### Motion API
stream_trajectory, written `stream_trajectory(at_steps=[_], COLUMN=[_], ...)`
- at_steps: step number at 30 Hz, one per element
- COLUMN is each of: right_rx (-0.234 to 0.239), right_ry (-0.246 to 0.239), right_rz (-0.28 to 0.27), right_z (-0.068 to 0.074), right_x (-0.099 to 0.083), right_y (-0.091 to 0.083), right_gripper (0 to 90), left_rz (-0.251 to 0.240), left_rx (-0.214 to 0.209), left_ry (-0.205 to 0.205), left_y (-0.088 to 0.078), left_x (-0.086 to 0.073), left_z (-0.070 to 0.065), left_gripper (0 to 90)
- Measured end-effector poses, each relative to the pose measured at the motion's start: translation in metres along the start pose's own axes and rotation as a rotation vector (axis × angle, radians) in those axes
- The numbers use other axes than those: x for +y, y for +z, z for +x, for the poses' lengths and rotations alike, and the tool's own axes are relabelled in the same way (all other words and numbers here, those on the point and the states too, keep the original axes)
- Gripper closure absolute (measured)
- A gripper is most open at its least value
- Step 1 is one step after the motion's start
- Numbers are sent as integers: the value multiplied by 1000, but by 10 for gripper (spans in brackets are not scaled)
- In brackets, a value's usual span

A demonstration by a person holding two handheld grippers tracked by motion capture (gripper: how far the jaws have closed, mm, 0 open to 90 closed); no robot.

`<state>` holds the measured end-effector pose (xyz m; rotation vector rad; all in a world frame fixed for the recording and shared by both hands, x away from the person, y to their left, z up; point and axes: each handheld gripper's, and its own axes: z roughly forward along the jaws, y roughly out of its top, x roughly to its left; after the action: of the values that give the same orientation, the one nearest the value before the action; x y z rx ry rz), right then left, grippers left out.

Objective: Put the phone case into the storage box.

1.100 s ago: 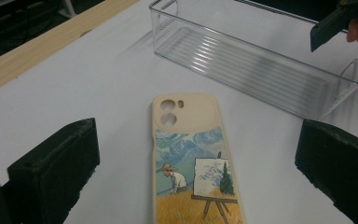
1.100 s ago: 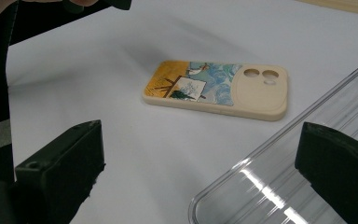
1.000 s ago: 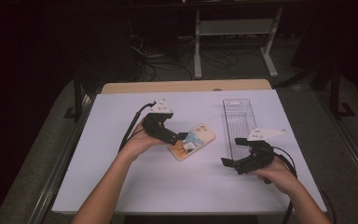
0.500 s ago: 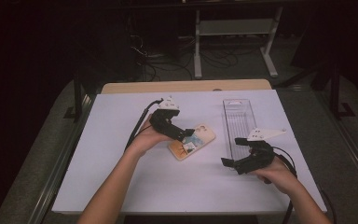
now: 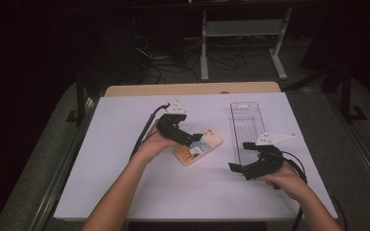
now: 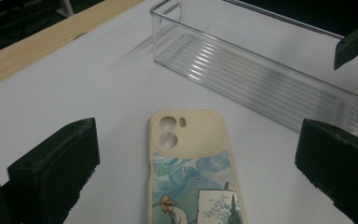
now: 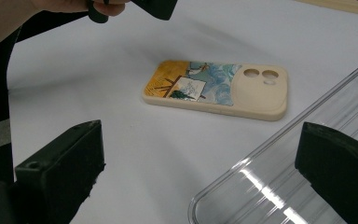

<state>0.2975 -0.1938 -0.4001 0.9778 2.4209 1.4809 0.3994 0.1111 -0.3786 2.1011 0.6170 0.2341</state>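
My left tool [image 5: 195, 139] hung open directly over the cream painted-landscape phone case [image 6: 191, 182], case lengthwise between its jaws; right tool [image 5: 238, 168], open, lay farther right.

The place looked like a lab or recording studio rather than a home. A white sheet [image 5: 125, 183] covered a wooden-edged table [image 5: 192, 89], standing on grey carpet [image 5: 38, 159]. Beyond the table's far edge the room was dark, with loose cables [image 5: 173, 53] trailing over the floor and a white metal stand [image 5: 241, 29] near the far right corner.
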Motion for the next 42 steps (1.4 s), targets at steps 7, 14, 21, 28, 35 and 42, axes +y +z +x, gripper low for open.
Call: stream_trajectory(at_steps=[7,14,21,28,35,42], right_rx=[-1,-2,-2,-2,-2,-2], right_ry=[0,-3,-3,-4,-8,-9], right_rz=[1,0,0,1,2,3], right_z=[0,0,0,0,0,0], right_x=[0,0,0,0,0,0], right_y=[0,0,0,0,0,0], right_gripper=[7,7,7,8,7,7], left_rz=[26,60,90,131,145,180], left_rx=[10,7,14,18,27,32], left_ry=[-2,-3,11,31,15,26], left_y=[6,14,21,26,32,39], left_x=[-7,-14,-20,-23,-27,-33], left_z=[0,-2,-4,-5,-7,-8], left_gripper=[0,0,0,0,0,0])
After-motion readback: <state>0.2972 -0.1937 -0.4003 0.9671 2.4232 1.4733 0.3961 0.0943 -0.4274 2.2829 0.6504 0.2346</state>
